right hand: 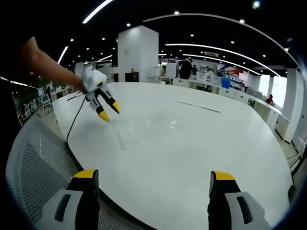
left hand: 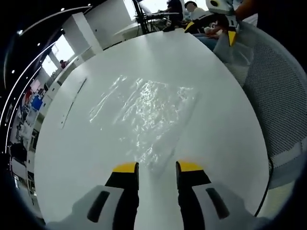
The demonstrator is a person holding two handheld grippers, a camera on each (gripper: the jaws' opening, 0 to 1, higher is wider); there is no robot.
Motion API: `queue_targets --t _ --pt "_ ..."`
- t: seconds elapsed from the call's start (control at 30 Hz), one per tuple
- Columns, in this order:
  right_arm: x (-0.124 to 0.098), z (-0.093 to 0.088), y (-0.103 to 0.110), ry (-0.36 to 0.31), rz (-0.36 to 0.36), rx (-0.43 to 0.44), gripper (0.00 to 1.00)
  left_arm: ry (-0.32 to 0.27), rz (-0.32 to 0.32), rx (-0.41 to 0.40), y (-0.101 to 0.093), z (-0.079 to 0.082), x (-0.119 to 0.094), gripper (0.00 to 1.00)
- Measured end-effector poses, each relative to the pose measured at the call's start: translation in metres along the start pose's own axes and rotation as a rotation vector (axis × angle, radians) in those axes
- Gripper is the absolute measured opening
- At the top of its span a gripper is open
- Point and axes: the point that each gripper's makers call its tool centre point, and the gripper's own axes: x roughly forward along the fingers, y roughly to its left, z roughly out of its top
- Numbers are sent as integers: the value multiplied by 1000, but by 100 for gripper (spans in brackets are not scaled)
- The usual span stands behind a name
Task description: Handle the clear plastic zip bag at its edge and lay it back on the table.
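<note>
In the left gripper view, the left gripper (left hand: 157,168) is being held with jaws apart, empty, at the near edge of the clear zip bag (left hand: 144,115), which is lying flat on the white table (left hand: 225,124). In the right gripper view, the right gripper (right hand: 153,184) is being held wide apart above the table edge, far from the bag.

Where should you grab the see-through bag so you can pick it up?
Best at its near edge. The bag lies flat and crinkled on the table, so only an edge gives something to pinch. The left hand-held gripper already has its open jaws either side of that near edge, so sliding in low from this side looks easiest.
</note>
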Motion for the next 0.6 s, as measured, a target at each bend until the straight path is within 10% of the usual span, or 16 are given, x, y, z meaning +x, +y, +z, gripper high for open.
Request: queue_targets --t 0.6 --pt "0 0 1 10 -4 3 95 60 -77 118 0 -6 11 18"
